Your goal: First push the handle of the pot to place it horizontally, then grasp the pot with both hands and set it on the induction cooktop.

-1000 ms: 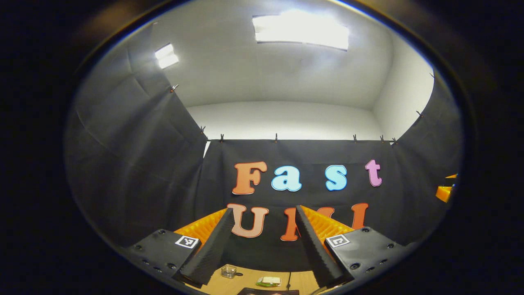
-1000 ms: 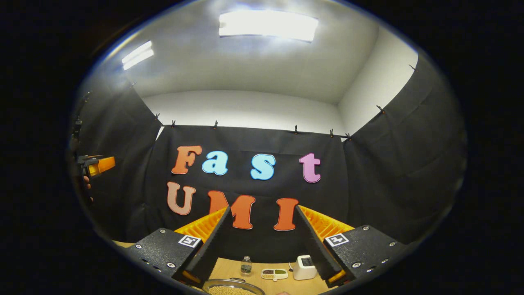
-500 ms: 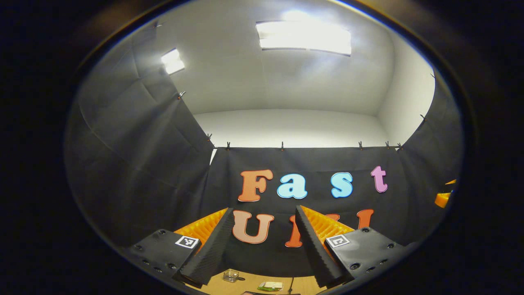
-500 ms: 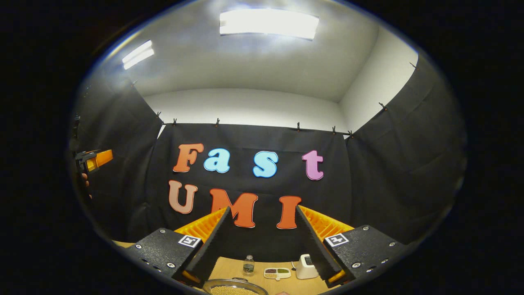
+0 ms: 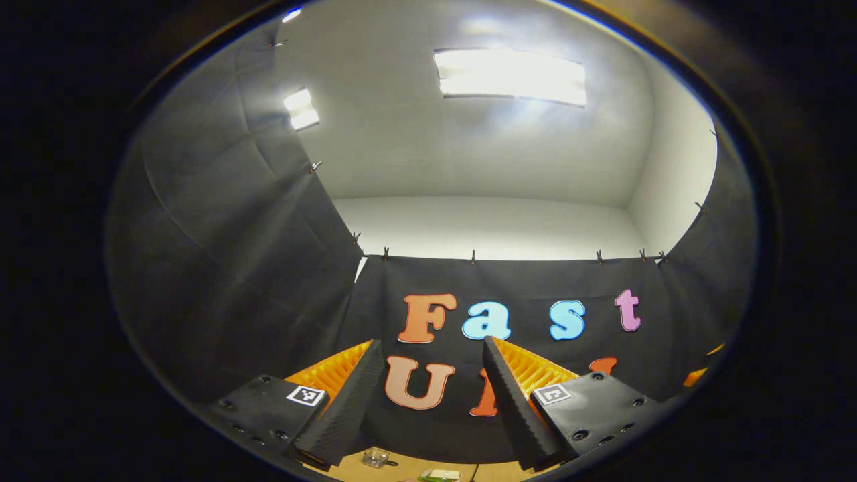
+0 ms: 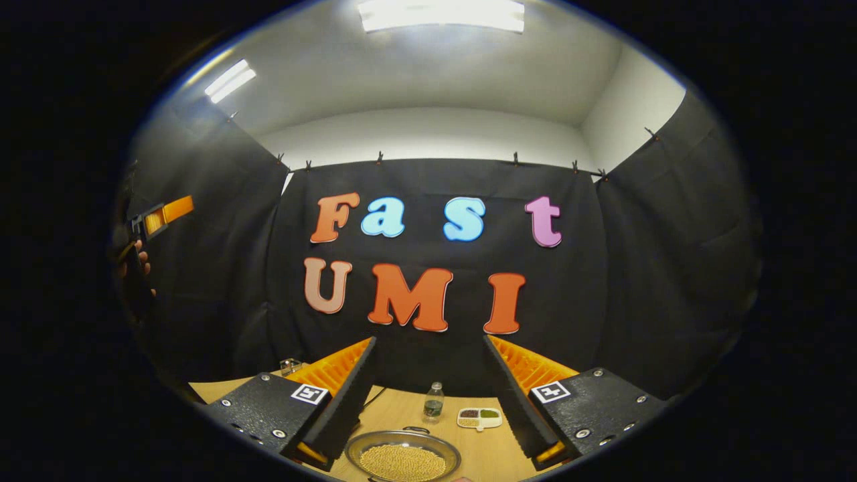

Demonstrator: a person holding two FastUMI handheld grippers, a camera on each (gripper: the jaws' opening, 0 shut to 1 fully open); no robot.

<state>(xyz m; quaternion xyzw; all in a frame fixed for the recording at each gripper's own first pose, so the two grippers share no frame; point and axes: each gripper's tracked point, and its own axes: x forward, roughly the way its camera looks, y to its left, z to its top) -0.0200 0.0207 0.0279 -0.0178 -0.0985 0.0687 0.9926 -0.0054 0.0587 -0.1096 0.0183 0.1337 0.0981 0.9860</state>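
Observation:
A round metal pot (image 6: 402, 460) holding yellowish grains sits on the wooden table (image 6: 489, 458), low in the right gripper view, with a small loop handle at its far rim. My right gripper (image 6: 430, 339) hangs open above and before it, nothing between its fingers. My left gripper (image 5: 432, 343) is also open and empty, raised and aimed at the black cloth wall. In the right gripper view the left gripper (image 6: 164, 214) shows at the far left, held by a hand (image 6: 134, 261). A sliver of the right gripper (image 5: 703, 371) shows at the left gripper view's right edge.
Behind the pot stand a small bottle (image 6: 433, 403) and a divided dish (image 6: 479, 418) of grains. A small clear container (image 6: 291, 365) sits at the table's far left, also seen as the clear container (image 5: 375, 457) beside a green and white item (image 5: 438, 474).
The left gripper's view has tilted upward, showing less table. The right gripper's view has tilted downward, so more table and the whole pot now show. Both grippers stayed open.

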